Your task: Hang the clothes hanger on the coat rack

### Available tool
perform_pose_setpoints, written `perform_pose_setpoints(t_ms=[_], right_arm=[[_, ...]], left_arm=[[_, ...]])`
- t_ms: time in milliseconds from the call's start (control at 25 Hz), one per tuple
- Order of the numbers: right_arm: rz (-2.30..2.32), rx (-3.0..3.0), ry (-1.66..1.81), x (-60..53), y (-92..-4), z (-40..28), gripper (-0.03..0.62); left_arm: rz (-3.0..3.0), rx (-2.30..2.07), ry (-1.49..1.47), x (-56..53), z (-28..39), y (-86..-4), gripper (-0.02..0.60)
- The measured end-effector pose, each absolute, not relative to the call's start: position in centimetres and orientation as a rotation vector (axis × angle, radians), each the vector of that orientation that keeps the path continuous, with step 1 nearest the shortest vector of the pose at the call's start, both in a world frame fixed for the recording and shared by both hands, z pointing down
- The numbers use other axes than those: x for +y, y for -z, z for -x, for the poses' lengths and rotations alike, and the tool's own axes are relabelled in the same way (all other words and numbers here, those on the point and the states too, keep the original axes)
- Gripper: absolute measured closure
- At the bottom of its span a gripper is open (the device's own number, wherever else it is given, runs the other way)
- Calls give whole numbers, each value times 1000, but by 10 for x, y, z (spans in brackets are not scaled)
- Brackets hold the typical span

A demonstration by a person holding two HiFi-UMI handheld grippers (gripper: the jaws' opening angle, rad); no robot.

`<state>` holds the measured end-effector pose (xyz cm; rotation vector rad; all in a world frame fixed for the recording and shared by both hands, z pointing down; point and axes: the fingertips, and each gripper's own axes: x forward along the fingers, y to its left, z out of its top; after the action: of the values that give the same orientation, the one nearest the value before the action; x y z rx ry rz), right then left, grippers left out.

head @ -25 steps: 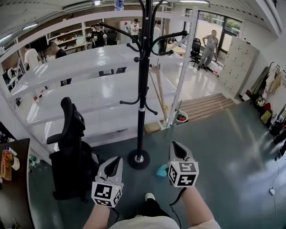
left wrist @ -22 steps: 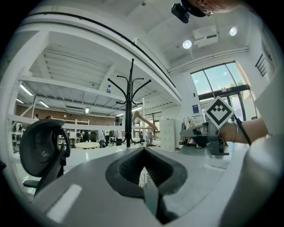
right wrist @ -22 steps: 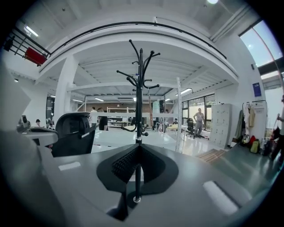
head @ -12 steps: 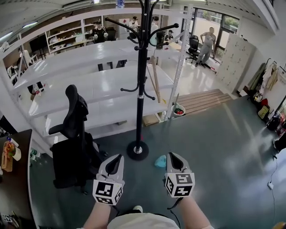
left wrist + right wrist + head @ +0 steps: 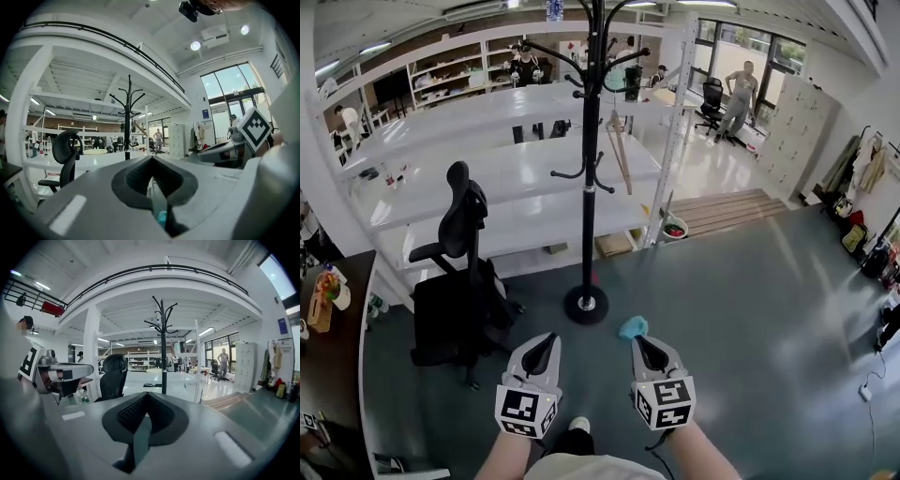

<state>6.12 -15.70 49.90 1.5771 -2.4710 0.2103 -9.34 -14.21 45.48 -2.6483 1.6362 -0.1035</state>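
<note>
The black coat rack (image 5: 588, 159) stands on the grey floor straight ahead, its round base (image 5: 585, 304) beyond both grippers and its curved hooks at the top of the head view. It also rises in the left gripper view (image 5: 127, 122) and the right gripper view (image 5: 163, 348). My left gripper (image 5: 541, 345) and right gripper (image 5: 648, 347) hang side by side low in the head view, well short of the rack. Both are shut with nothing between the jaws. I see no clothes hanger in any view. A small teal thing (image 5: 633, 327) lies on the floor just ahead of the right gripper.
A black office chair (image 5: 459, 281) stands left of the rack. White shelving (image 5: 516, 178) runs behind it, with a white post (image 5: 675, 122) to the right. A dark table (image 5: 333, 347) is at far left, a wooden pallet (image 5: 727, 214) at right. Several people stand far back.
The rack and chair now look farther off and more to the left. Both grippers sit lower in the head view and closer together. Both stay shut.
</note>
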Motion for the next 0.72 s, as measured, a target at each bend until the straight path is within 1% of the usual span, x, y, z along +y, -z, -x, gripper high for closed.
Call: perform_pose_setpoints(t_ms=[400,720], right_arm=[[-1566,-2446,-264,-67,-516,-81,568],[-1571,-2471,-272,-26,-502,-85,569]], left_arm=[[2620,1644,116,-43,66,-459,581],[2613,1657,87,-1,63,-445,581]])
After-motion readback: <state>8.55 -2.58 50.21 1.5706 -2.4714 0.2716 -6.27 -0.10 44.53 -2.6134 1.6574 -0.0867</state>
